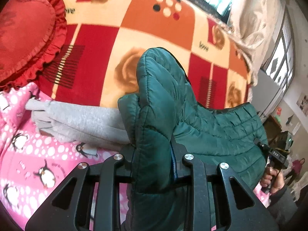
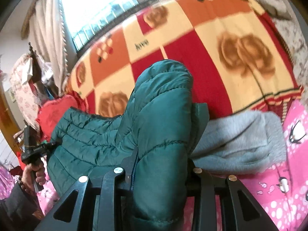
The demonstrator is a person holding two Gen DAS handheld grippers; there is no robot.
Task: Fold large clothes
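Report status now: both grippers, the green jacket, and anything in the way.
Left gripper shut on green quilted jacket. Right gripper shut on it too. Jacket bunched, sagging between them. Grey garment beside it on pink blanket.

The blanket [image 1: 154, 28] on the bed has the word "love" on it in small dark letters. In the left view one "love" sits on a cream square on the far right of the blanket, and part of another shows on the far left, just beside the red pillow [image 1: 25, 36]. In the right view the same word stands on a cream square in the far middle, upside down.

The pink sheet [image 1: 28, 154] with penguins has tiny writing near one penguin. It is too small to read.

The other claw [image 1: 277, 157], seen at the right edge of the left view, has a small white label. It looks like "DAS", but it is blurry.
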